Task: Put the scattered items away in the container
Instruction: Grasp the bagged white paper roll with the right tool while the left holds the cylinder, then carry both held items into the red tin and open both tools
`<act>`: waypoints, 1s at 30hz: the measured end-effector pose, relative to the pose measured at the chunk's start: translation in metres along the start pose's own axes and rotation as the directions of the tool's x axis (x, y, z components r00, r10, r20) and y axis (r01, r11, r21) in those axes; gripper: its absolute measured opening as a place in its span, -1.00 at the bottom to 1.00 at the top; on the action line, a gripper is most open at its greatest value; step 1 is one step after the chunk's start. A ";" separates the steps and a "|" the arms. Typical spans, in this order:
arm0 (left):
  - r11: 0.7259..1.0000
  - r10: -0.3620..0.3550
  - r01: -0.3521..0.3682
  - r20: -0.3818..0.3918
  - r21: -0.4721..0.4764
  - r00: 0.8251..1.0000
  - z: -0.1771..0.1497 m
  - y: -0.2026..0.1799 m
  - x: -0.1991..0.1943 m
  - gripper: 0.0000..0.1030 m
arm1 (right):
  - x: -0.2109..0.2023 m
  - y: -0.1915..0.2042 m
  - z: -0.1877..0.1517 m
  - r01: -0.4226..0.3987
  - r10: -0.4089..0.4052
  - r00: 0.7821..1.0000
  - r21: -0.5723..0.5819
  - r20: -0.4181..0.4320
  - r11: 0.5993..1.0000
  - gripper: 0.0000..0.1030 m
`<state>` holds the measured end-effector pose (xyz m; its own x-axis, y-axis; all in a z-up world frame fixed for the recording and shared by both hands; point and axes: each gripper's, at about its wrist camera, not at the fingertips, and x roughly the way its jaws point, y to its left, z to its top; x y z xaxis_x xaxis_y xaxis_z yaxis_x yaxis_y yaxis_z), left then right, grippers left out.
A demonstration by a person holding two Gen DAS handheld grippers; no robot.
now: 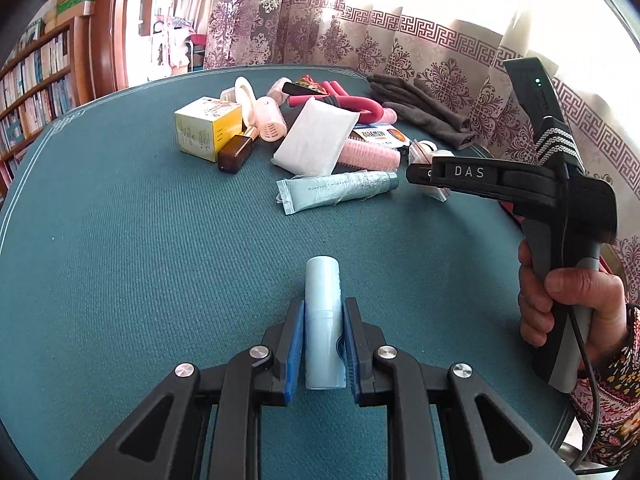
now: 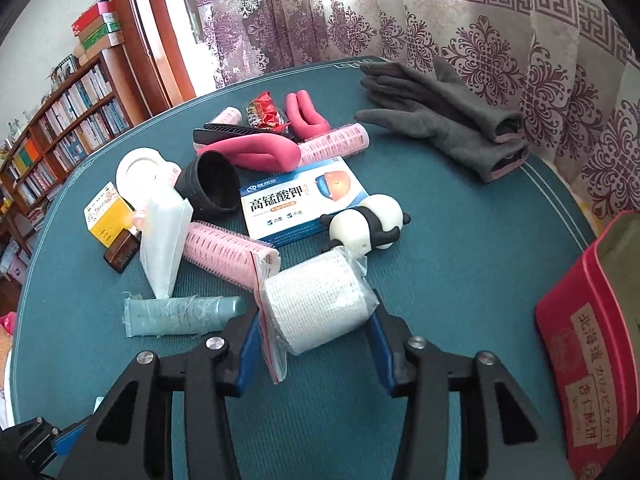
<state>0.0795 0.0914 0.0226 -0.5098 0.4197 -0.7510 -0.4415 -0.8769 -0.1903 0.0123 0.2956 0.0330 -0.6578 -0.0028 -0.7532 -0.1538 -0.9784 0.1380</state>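
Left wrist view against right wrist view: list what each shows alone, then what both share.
Left wrist only: the left gripper shut on a pale blue bottle, and a hand holding the right gripper's handle.
Right wrist only: the bagged gauze roll between the right gripper pads, a panda figure, a red tin.
Both: blue tube, yellow box, grey gloves.

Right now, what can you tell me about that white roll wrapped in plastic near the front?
The white bandage roll looks like woven gauze, a stubby cylinder with a mesh texture, sealed in a clear zip bag with a red strip along its edge. It lies on its side on the green table mat, between the blue pads of the right gripper, which press against the bag on both sides. A pink hair roller touches it behind.
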 end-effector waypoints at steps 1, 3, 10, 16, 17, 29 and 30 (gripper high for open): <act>1.000 0.000 0.000 0.003 0.005 1.000 0.000 -0.002 -0.001 -0.61 | -0.006 0.000 -0.002 -0.001 0.001 1.000 0.000 0.013 1.000 -0.01; 1.000 0.001 -0.001 0.007 0.013 1.000 0.001 -0.005 -0.003 -0.61 | -0.019 -0.003 -0.004 -0.011 0.010 0.999 0.013 0.032 1.000 -0.01; 0.999 -0.022 0.021 0.014 0.024 1.000 0.006 -0.018 -0.010 -0.61 | -0.065 -0.021 -0.012 -0.038 0.032 0.994 0.057 0.100 0.998 -0.01; 0.997 -0.044 0.043 0.022 0.058 0.999 0.014 -0.038 -0.016 -0.61 | -0.103 -0.044 -0.018 -0.017 0.002 0.987 0.093 0.160 0.996 -0.01; 0.997 -0.049 0.047 0.024 0.066 0.999 0.017 -0.042 -0.017 -0.61 | -0.108 -0.050 -0.019 -0.010 -0.007 0.986 0.102 0.168 0.995 -0.01; 0.965 -0.173 0.159 0.052 0.208 0.984 0.057 -0.127 -0.022 -0.61 | -0.168 -0.138 -0.043 0.130 -0.184 0.957 0.235 0.223 0.963 -0.01; 0.960 -0.186 0.170 0.053 0.222 0.981 0.061 -0.137 -0.022 -0.61 | -0.171 -0.146 -0.046 0.140 -0.196 0.956 0.246 0.221 0.959 -0.01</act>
<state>0.1062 0.2165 0.1037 -0.4571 0.5872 -0.6680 -0.6748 -0.7183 -0.1697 0.1808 0.4298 0.1121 -0.7610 0.2345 -0.6049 -0.4210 -0.8879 0.1855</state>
